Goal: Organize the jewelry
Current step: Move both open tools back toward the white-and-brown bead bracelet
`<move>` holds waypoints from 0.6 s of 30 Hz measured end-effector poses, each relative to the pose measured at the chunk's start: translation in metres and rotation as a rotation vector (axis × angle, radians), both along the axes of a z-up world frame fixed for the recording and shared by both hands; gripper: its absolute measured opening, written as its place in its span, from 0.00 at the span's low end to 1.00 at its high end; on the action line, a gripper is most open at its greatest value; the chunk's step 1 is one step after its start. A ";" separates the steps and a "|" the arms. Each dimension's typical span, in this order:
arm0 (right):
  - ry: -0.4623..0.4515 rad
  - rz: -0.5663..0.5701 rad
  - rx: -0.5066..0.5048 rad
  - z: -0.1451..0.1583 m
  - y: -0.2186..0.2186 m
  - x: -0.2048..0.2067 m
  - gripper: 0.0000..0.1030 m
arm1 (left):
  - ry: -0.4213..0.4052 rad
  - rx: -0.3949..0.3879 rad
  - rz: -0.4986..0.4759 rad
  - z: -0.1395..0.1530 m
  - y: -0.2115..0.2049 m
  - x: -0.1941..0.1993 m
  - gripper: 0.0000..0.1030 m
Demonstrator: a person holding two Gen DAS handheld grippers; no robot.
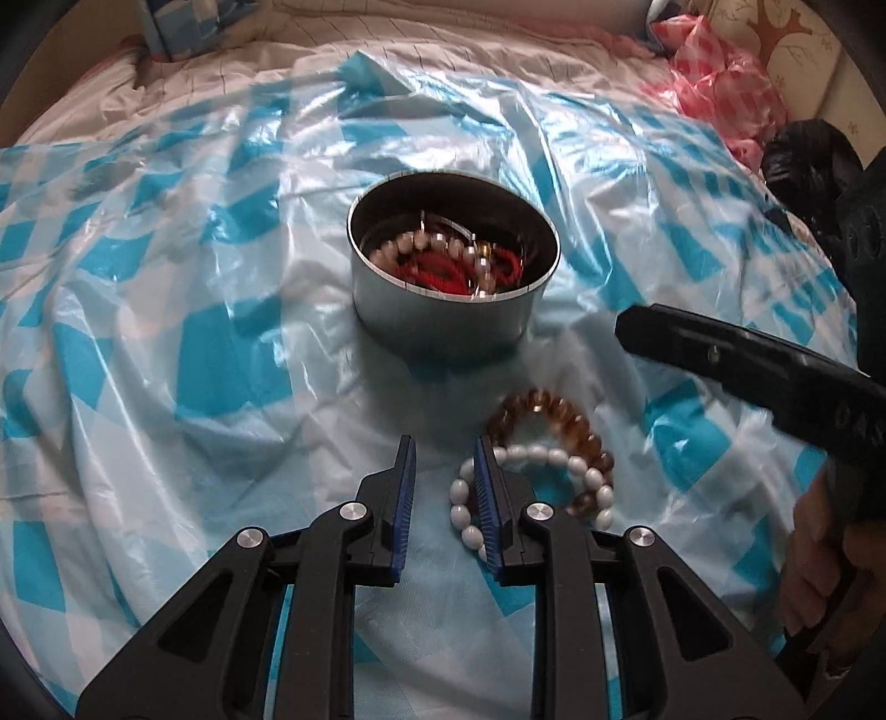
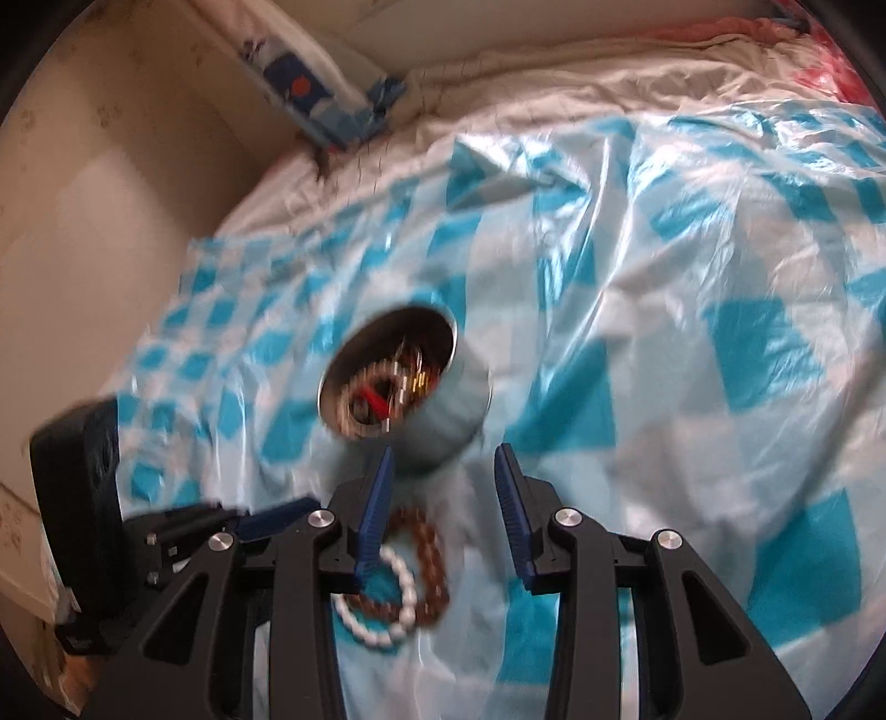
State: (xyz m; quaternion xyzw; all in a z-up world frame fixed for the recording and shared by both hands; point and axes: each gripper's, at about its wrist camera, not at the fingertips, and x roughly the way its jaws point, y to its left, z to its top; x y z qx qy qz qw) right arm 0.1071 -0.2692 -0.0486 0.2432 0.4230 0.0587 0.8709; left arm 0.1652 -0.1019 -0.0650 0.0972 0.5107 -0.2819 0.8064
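Blue-white checked plastic sheet [image 1: 194, 332] covers the bed. A round metal tin [image 1: 451, 277] stands on it w/ pearl beads and red cord inside. Near the tin lie a white bead bracelet [image 1: 531, 487] and a brown bead bracelet [image 1: 554, 421], overlapping each other. Left gripper [image 1: 440, 498] is empty, jaws a little apart, just beside the white bracelet. Right gripper [image 2: 443, 498] is wide open, empty, above both bracelets; this view is blurred.

A shiny blue-and-white checked plastic sheet [image 1: 166, 310] is lying over a bed with a wrinkly pale bedsheet [image 1: 387, 50]. A beige wall [image 2: 111, 183] is standing beside the bed.
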 end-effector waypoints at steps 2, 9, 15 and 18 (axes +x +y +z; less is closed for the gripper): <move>0.015 0.028 -0.020 -0.003 0.009 -0.002 0.36 | -0.013 -0.004 0.001 -0.001 0.000 -0.002 0.23; 0.051 0.065 -0.054 -0.011 0.020 0.001 0.36 | -0.040 -0.033 -0.027 0.005 0.002 -0.010 0.33; 0.085 0.068 -0.081 -0.018 0.021 0.005 0.36 | -0.038 -0.031 -0.045 0.000 0.001 -0.014 0.36; 0.087 0.074 -0.100 -0.019 0.023 0.006 0.38 | -0.048 -0.033 -0.066 -0.003 -0.003 -0.016 0.36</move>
